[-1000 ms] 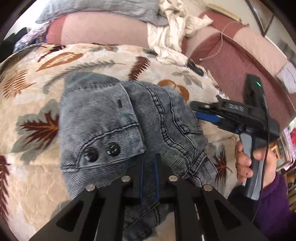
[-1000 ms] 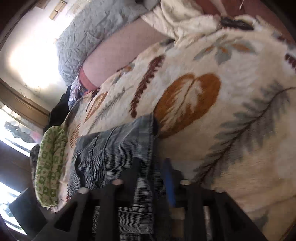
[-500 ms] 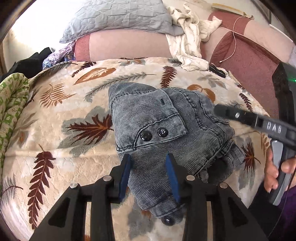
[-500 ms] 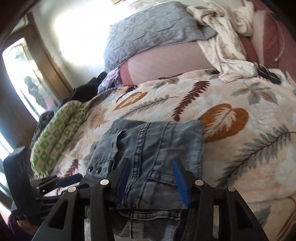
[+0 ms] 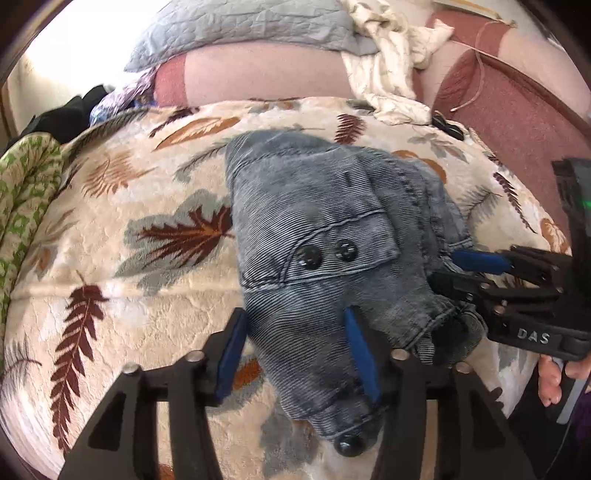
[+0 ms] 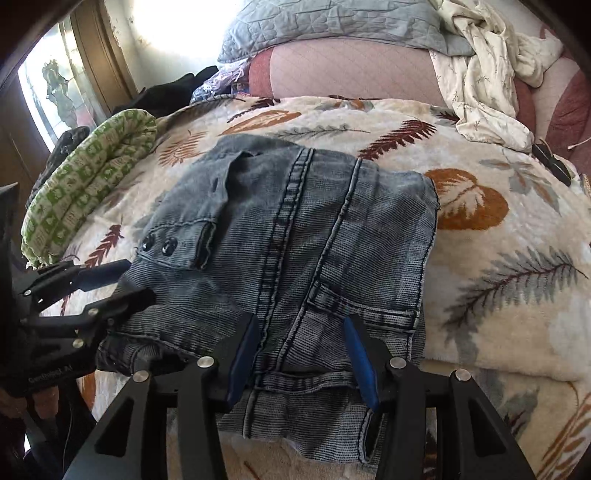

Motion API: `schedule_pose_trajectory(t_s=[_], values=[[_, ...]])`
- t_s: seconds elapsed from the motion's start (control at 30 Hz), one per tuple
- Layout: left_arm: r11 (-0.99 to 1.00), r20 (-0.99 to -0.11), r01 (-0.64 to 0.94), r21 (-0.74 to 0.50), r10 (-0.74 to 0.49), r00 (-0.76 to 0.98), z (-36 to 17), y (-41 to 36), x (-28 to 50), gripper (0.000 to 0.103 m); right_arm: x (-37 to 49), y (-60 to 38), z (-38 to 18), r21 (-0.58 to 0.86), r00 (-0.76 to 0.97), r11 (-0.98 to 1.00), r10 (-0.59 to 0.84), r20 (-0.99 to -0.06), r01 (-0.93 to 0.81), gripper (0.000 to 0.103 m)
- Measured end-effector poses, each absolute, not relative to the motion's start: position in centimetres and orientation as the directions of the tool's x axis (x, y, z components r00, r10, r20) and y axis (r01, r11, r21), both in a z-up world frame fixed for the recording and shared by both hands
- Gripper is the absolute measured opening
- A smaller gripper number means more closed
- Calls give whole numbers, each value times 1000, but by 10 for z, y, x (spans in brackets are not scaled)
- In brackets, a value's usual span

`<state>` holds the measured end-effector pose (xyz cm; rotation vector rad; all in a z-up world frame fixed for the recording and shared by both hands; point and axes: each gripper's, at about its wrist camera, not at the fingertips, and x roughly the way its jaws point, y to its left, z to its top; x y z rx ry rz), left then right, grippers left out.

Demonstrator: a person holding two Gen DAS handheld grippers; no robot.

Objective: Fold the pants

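The grey-blue denim pants (image 5: pixel 325 229) lie folded into a compact bundle on the leaf-patterned blanket (image 5: pixel 122 258); a pocket flap with two black snaps faces up. They also show in the right wrist view (image 6: pixel 295 236). My left gripper (image 5: pixel 295 354) is open, its fingers straddling the near end of the bundle. My right gripper (image 6: pixel 301 350) is open, straddling the waistband edge. Each gripper appears in the other's view: the right one (image 5: pixel 458 269) at the bundle's right side, the left one (image 6: pixel 125 278) at its left side.
A grey pillow (image 5: pixel 240 29) and a cream cloth (image 5: pixel 388 66) lie at the back of the bed. A green patterned cloth (image 6: pixel 85 181) lies along the left edge, dark clothes behind it. A red-brown cushion (image 5: pixel 517 110) runs along the right side.
Both grippers have opened and let go of the denim, then drawn back from it. The bundle now lies flat on the blanket.
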<state>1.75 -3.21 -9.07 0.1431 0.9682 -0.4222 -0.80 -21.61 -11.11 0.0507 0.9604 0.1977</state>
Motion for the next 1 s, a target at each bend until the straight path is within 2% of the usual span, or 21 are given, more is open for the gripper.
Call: schedule_pose_trajectory(t_s=[0.13, 0.63, 0.77, 1.0], values=[[919, -831, 384, -88, -280, 480, -99, -28, 20, 70, -15, -212, -113, 98, 566, 986, 158, -809, -134, 52], [925, -819, 380, 15, -207, 536, -100, -36, 16, 76, -17, -216, -116, 125, 569, 986, 168, -805, -113, 53], [927, -822, 374, 14, -203, 533, -102, -36, 17, 76, -16, -216, -117, 131, 562, 985, 172, -809, -114, 53], [938, -830, 346, -3, -196, 523, -104, -32, 22, 85, -13, -217, -117, 137, 558, 983, 181, -810, -120, 54]])
